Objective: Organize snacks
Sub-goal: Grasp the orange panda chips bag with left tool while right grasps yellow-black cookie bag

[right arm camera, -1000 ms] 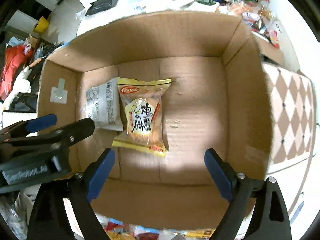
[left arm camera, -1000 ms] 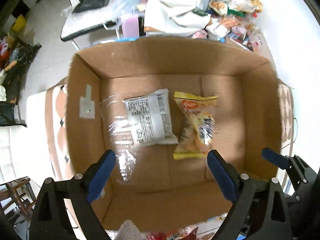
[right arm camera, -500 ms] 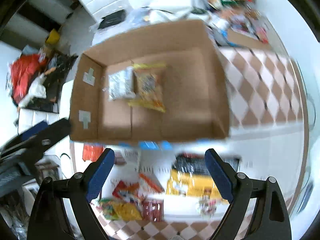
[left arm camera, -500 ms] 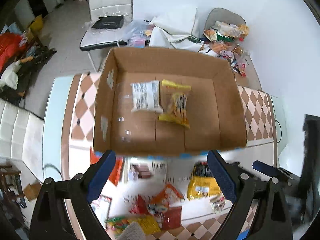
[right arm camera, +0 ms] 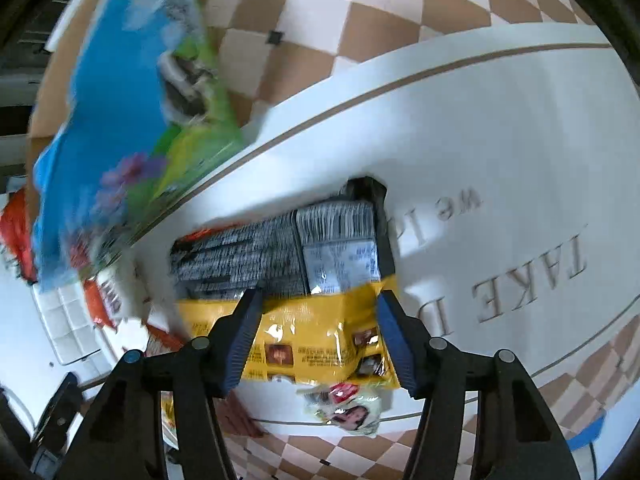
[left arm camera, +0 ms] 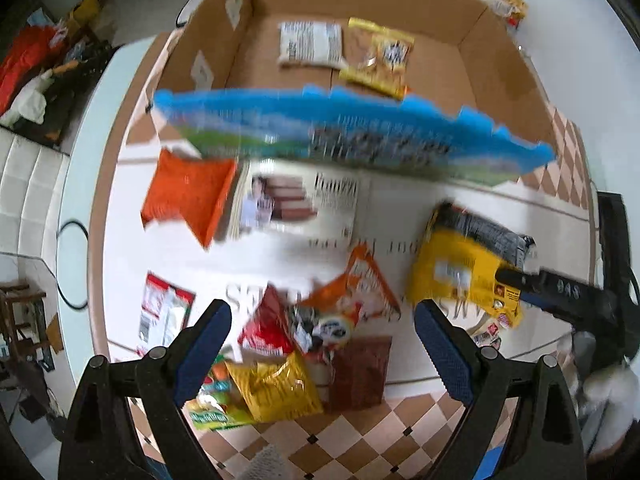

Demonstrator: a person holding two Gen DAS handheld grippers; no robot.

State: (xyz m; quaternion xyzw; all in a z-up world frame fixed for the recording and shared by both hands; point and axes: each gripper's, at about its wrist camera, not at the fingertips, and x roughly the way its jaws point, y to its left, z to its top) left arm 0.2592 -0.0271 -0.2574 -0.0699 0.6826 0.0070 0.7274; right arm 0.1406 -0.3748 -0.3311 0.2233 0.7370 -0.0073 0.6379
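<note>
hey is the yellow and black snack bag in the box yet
Out. The yellow and black bag lies on the table, outside the cardboard box.

Your way into the cardboard box (left arm camera: 496, 60) is partly barred by the big blue bag (left arm camera: 344, 132) leaning along its near wall — go over it. Right of the yellow packet (right arm camera: 320, 344), the counter (right arm camera: 500, 152) lies bare — loose snacks (left arm camera: 304, 352) crowd its left.

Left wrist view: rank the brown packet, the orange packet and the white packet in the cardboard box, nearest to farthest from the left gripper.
1. Brown packet, on the table between the left gripper fingers.
2. Orange packet, farther up on the left, before the box.
3. White packet, inside the cardboard box at the top.
</note>
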